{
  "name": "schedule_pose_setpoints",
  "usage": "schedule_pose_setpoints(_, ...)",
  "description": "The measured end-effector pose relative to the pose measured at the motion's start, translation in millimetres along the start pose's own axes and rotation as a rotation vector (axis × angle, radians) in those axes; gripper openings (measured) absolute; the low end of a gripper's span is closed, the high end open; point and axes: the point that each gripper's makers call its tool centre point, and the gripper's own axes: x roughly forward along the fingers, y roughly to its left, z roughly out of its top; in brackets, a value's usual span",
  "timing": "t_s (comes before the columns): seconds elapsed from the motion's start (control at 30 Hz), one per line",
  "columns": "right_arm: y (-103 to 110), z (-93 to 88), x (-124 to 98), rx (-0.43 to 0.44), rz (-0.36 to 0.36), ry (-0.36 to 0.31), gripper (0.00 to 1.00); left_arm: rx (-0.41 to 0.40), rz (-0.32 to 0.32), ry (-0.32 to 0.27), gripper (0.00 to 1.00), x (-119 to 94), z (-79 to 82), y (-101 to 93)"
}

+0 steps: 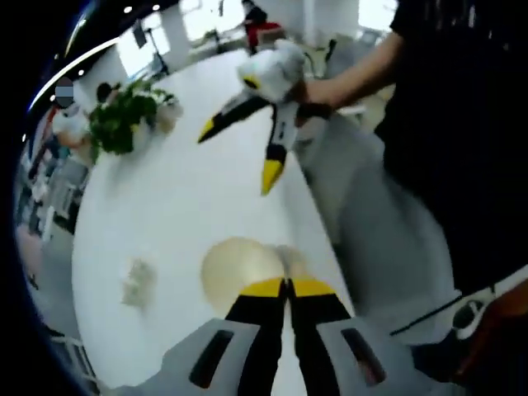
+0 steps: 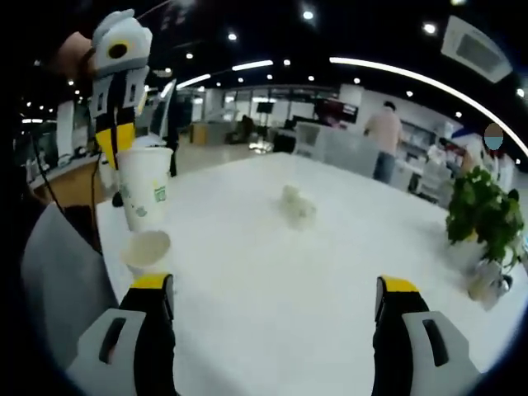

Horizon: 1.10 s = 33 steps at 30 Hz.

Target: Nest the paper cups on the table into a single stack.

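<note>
A wide white tabletop (image 2: pixel 313 272) spreads through both views, in a large open office with ceiling lights. Everything below is placed against this tabletop.

In the left gripper view, a person in dark clothing (image 1: pixel 462 124) stands at the tabletop's edge, beside a grey chair back (image 1: pixel 371 206). A leafy green potted plant (image 1: pixel 124 120) sits at the tabletop's far side in that view; in the right gripper view it stands near the tabletop's right edge.

The left gripper (image 1: pixel 287 287) rises from the bottom of its own view, yellow-tipped jaws closed on the rim of a paper cup (image 1: pixel 239 268), whose open cream mouth faces the camera. In the right gripper view, this same gripper hangs above the tabletop's left edge, gripping the white paper cup upright by its rim, clear of the surface.

The right gripper (image 2: pixel 276 293) shows its two yellow-tipped jaws spread wide apart, with nothing between them, low over the near part of the tabletop. In the left gripper view it is held in a hand above the tabletop's far edge, jaws open.

A second paper cup (image 2: pixel 147 250) stands on the tabletop near its left edge, directly under the lifted cup, mouth up.

A small crumpled white object (image 2: pixel 295 205), too blurred to identify, lies near the tabletop's middle.
</note>
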Motion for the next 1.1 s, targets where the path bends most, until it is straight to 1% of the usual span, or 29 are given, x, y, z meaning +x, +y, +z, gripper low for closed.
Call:
schedule_pose_setpoints(0.1,2,-2.3,0,0.004,0.000,0.002,1.00,0.069,-0.012,0.019,0.00,5,-0.4,-3.9)
schedule_pose_setpoints(0.2,4,-3.2,1,0.008,0.004,0.003,1.00,0.127,-0.012,0.058,0.00,9,-4.4,-4.3)
schedule_pose_setpoints(0.23,5,-3.5,1,0.007,0.004,0.004,1.00,0.150,-0.015,0.077,0.00,11,-6.7,-4.9)
schedule_pose_setpoints(0.3,6,-3.4,1,0.007,0.006,0.003,1.00,0.193,-0.026,0.097,0.00,15,-8.6,-7.4)
schedule_pose_setpoints(0.37,7,-3.4,1,0.014,0.008,0.004,1.00,0.188,-0.038,0.103,0.00,19,-8.4,-11.5)
schedule_pose_setpoints(0.43,8,-3.9,1,0.017,0.010,0.002,1.00,0.226,-0.042,0.106,0.00,22,-7.5,-12.9)
schedule_pose_setpoints(0.5,9,-5.0,0,0.020,0.010,0.005,1.00,0.238,-0.040,0.116,0.00,24,-8.6,-13.2)
schedule_pose_setpoints(0.57,10,-6.6,1,0.023,0.012,0.006,1.00,0.286,-0.034,0.142,0.00,27,-11.6,-11.7)
schedule_pose_setpoints(0.67,11,-7.4,1,0.023,0.014,0.008,1.00,0.343,-0.053,0.174,0.00,33,-17.0,-16.2)
schedule_pose_setpoints(0.73,11,-7.5,1,0.026,0.016,0.008,1.00,0.348,-0.058,0.177,0.00,37,-18.3,-18.3)
schedule_pose_setpoints(0.87,10,-8.8,0,0.035,0.013,0.008,1.00,0.387,-0.064,0.198,0.00,45,-21.4,-20.7)
schedule_pose_setpoints(0.93,11,-9.3,0,0.036,0.013,0.008,1.00,0.431,-0.070,0.220,0.00,48,-24.2,-21.3)
schedule_pose_setpoints(1.0,11,-9.8,0,0.038,0.015,0.008,1.00,0.450,-0.075,0.224,0.00,51,-25.4,-22.8)
schedule_pose_setpoints(1.1,12,-10.4,0,0.042,0.017,0.009,1.00,0.453,-0.079,0.233,0.00,54,-25.7,-22.9)
